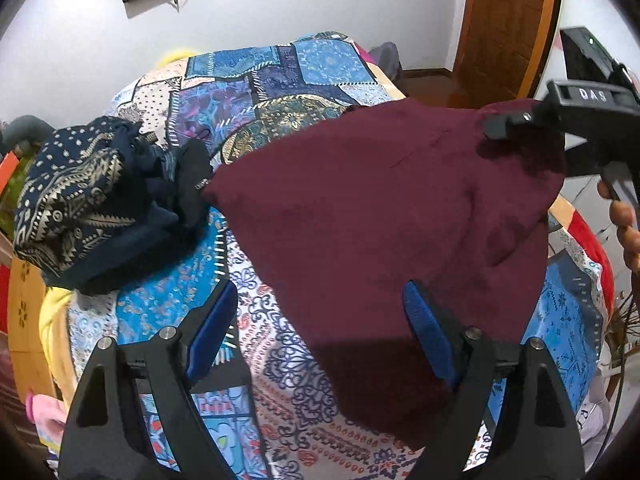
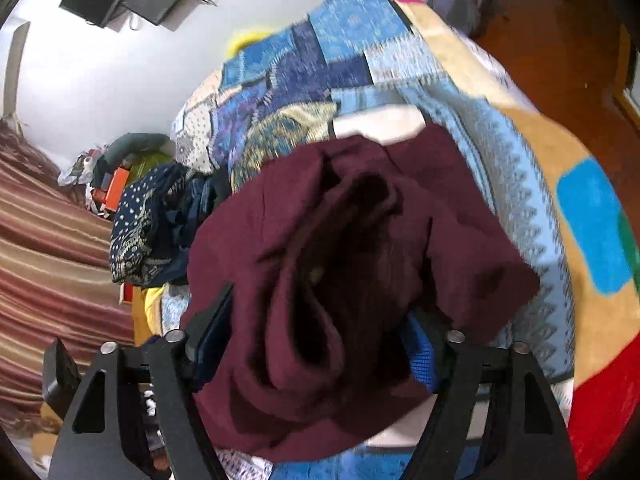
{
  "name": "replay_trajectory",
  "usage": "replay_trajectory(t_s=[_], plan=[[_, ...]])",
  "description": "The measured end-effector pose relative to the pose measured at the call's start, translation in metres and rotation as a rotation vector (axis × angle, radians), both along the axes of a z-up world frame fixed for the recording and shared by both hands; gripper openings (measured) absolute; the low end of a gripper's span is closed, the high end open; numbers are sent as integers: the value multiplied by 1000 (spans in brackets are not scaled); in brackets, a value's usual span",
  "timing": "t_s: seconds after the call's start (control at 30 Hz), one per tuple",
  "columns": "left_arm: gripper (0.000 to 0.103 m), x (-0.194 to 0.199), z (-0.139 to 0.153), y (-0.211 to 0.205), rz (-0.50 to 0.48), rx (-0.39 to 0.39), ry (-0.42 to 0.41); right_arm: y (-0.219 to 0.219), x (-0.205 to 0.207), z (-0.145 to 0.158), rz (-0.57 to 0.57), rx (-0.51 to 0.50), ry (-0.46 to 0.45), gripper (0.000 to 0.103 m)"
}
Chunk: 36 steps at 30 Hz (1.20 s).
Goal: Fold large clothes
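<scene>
A large maroon garment [image 1: 384, 216] hangs stretched above the bed; it also fills the right wrist view [image 2: 340, 280] in bunched folds. My left gripper [image 1: 320, 320] is open with blue pads wide apart; the cloth's lower edge drapes over its right finger [image 1: 428, 336], nothing pinched. My right gripper [image 1: 516, 120] shows at the upper right of the left wrist view, holding the garment's far corner up. In its own view the right gripper [image 2: 320, 344] has cloth heaped between its fingers; the view is blurred.
A patchwork blue bedspread [image 1: 280, 92] covers the bed. A heap of navy patterned clothes [image 1: 92, 200] lies on its left side. A wooden door [image 1: 504, 20] and wooden floor are to the right. A striped blanket [image 2: 48, 248] lies left.
</scene>
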<state>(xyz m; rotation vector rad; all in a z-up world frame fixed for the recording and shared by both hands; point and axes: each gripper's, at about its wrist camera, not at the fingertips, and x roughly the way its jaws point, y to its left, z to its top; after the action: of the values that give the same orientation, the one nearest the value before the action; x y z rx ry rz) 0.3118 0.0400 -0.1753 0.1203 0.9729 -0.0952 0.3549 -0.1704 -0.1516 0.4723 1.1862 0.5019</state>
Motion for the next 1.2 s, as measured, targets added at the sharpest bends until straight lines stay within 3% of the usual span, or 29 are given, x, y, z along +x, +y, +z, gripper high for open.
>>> replay_trajectory(t_s=[0.07,0.17,0.33,0.47,0.57,0.67,0.8,0.9,1.0,1.13,1.2], plan=[[85,0,0,-1,1,3,-6,2,0,8,9,-33,-36,44],[85,2,1,-1,4,2,4,10,-3,18,58,-41,-84,27],[85,0,16,2,13,-4,-2,12,-11,45,95,9,-189,22],[85,-5,51,10,32,-95,-84,7,-16,75,98,23,-275,19],[87,-1,61,8,35,-132,-107,-3,-17,92,92,15,-329,19],[88,10,45,0,31,-122,-60,-18,-8,80,71,-4,-301,19],[90,19,5,-11,22,-140,31,-34,5,27,39,-64,-167,19],[99,24,-12,-8,62,-177,53,-40,3,-6,58,-99,-137,23],[102,25,-18,-3,84,-209,59,-40,-4,-4,84,-125,-177,29],[102,24,-16,1,91,-223,66,-43,-4,3,63,-224,-177,70],[102,25,-12,5,106,-225,58,-49,-5,5,50,-226,-159,75]])
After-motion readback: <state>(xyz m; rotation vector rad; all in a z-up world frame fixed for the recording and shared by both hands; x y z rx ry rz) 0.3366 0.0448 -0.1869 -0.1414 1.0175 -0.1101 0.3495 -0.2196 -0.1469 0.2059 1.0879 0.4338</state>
